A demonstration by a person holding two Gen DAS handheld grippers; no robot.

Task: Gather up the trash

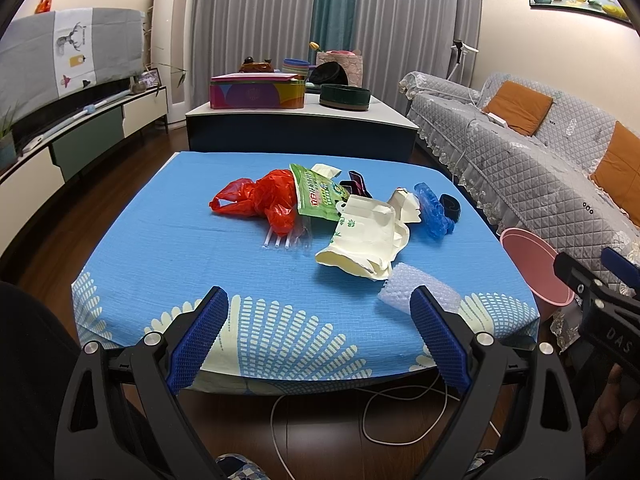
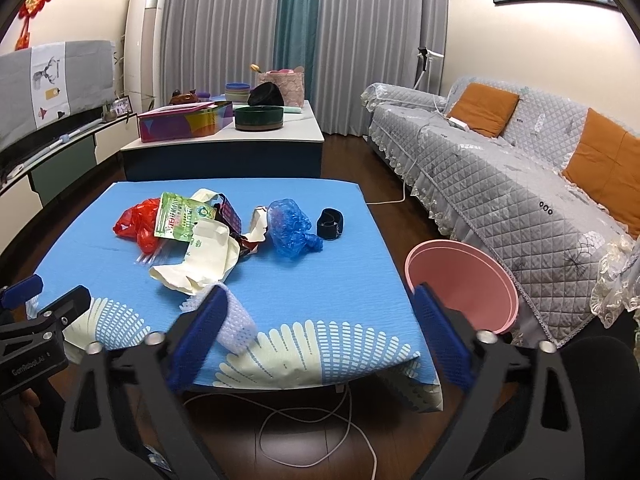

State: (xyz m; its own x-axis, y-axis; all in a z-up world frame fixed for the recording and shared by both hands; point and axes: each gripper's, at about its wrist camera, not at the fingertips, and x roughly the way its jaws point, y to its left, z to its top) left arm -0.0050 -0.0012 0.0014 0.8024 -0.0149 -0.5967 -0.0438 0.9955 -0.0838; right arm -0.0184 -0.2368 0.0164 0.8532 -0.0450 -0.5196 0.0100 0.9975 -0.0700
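Trash lies in a heap on the blue tablecloth [image 1: 168, 248]: a red plastic bag [image 1: 260, 200], a green packet [image 1: 316, 192], a cream paper bag [image 1: 368, 240], a blue plastic wrap [image 1: 432, 212], a black band [image 1: 450, 206] and white foam netting [image 1: 420, 284]. The pink bin [image 2: 464, 284] stands at the table's right edge. My left gripper [image 1: 320, 312] is open and empty above the near edge. My right gripper [image 2: 320, 312] is open and empty, with the foam netting [image 2: 236, 320] beside its left finger.
A grey-covered sofa [image 2: 500, 160] with orange cushions runs along the right. A second table [image 2: 224, 140] with boxes and bowls stands behind. A TV cabinet [image 1: 80, 140] lines the left wall. White cable [image 2: 320, 420] lies on the floor under the near edge.
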